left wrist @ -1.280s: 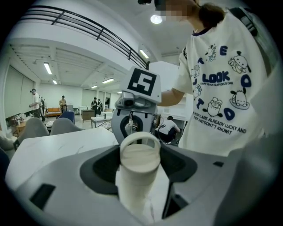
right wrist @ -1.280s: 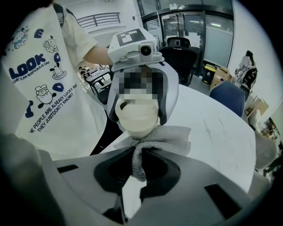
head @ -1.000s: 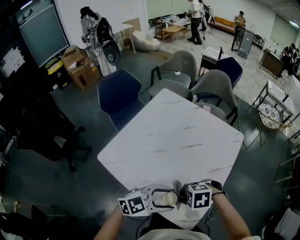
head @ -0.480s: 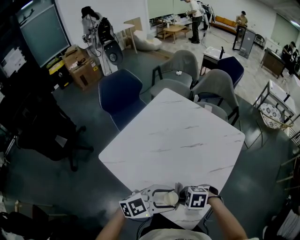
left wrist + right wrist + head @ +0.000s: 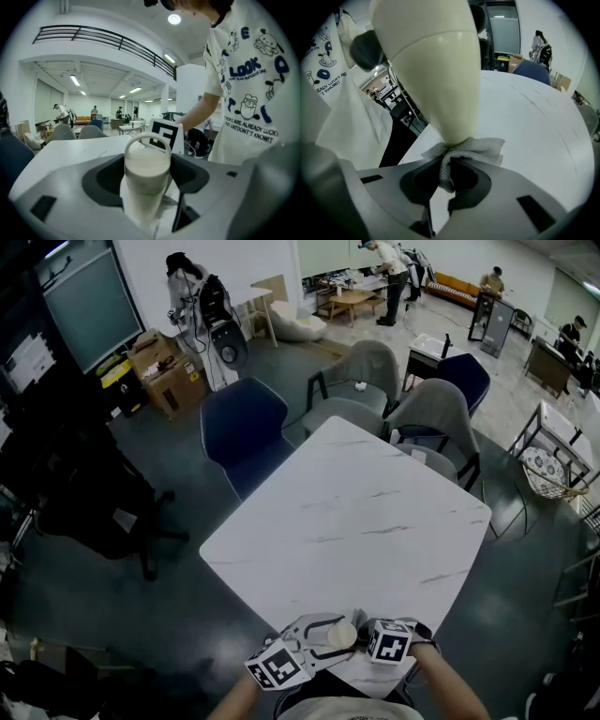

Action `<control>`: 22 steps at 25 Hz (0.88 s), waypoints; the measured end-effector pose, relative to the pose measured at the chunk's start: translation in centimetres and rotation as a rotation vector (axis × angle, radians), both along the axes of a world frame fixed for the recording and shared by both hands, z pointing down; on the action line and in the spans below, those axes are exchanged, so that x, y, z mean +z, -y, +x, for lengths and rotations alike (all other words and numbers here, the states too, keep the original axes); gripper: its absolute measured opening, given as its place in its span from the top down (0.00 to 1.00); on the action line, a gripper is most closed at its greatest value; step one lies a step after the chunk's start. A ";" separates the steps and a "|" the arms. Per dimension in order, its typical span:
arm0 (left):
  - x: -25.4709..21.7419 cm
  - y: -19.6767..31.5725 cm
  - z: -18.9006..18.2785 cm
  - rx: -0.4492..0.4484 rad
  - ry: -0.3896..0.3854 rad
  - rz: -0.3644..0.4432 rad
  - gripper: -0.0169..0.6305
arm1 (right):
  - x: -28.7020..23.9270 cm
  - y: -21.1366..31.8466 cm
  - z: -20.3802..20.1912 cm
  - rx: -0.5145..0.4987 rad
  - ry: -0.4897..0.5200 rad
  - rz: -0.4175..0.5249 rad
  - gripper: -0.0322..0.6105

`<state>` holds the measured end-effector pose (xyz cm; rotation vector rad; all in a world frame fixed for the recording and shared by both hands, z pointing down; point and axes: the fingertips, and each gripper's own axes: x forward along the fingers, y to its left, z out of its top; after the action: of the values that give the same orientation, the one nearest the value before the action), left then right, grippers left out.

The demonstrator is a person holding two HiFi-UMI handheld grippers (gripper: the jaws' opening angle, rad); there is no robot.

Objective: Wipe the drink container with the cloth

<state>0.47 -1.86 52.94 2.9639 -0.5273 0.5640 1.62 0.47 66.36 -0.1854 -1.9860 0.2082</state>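
Cream drink container (image 5: 146,164) sits clamped in left tool (image 5: 147,185); right tool (image 5: 447,177) pinches grey cloth (image 5: 477,150) against it.

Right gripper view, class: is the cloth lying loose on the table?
No, the cloth is pinched in the right claw and bunched against the end of the cream drink container.

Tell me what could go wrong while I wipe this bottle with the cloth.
1. The right gripper pinches only a bunched bit of the cloth; rubbing against the drink container may tug it free.
2. The left gripper clamps the container's smooth side, so pressure from the cloth could twist or slide it.
3. Both are held over the table's near corner; a dropped container might fall past the edge.
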 end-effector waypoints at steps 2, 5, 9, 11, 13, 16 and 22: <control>-0.6 0.4 0.0 -0.075 -0.023 0.007 0.54 | 0.2 -0.1 0.1 0.013 0.005 -0.005 0.88; -0.6 0.8 -0.3 -0.227 -0.018 -0.002 0.54 | 0.3 -0.3 0.0 0.019 0.012 -0.014 0.88; -0.7 0.6 -0.7 -0.373 -0.048 -0.012 0.54 | 0.3 -0.6 -0.1 0.013 0.013 -0.009 0.88; -0.8 0.7 -0.7 -0.409 -0.048 -0.013 0.54 | 0.1 -0.6 0.0 0.011 0.012 -0.005 0.88; -0.8 0.7 -0.8 -0.432 -0.032 -0.006 0.54 | 0.0 -0.6 0.0 0.010 0.012 -0.005 0.88; -0.8 0.7 -0.8 -0.439 -0.017 -0.003 0.54 | -0.1 -0.6 0.0 0.008 0.012 -0.002 0.88; -0.7 0.1 -0.7 -0.313 -0.033 0.006 0.54 | -0.2 -1.0 0.1 -0.008 0.009 -0.007 0.88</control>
<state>-0.22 -2.01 52.25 2.8069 -0.9661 0.4789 1.67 1.45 66.18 -0.1995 -1.9936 0.2094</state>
